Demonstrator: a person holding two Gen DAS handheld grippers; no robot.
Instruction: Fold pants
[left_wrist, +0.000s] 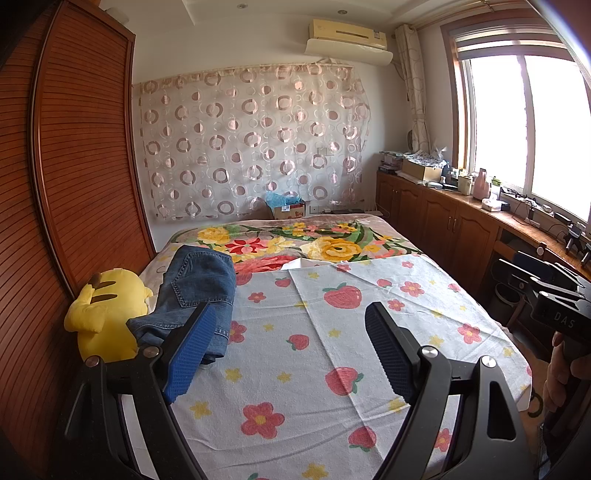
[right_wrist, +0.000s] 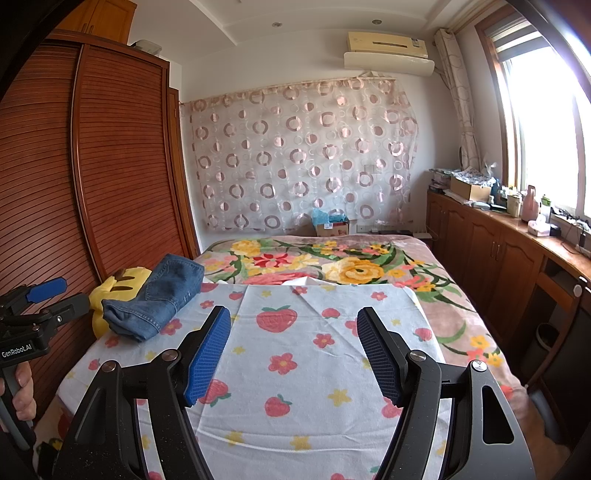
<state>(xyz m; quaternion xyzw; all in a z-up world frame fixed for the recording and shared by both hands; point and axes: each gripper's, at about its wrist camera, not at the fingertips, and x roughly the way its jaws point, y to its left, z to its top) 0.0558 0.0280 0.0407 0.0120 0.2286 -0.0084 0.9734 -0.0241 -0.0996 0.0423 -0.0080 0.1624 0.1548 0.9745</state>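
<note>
Bed (left_wrist: 369, 332) bears folded jeans (left_wrist: 199, 288); both grippers open.

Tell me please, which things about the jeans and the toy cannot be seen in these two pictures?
- Jeans: the near end in the left wrist view is hidden behind the left gripper finger, so the fold cannot be judged there.
- Yellow plush toy: in the right wrist view the jeans cover most of it.
- Its face: turned away in both views.
- Right gripper: its far side is cut off by the frame's edge.
</note>
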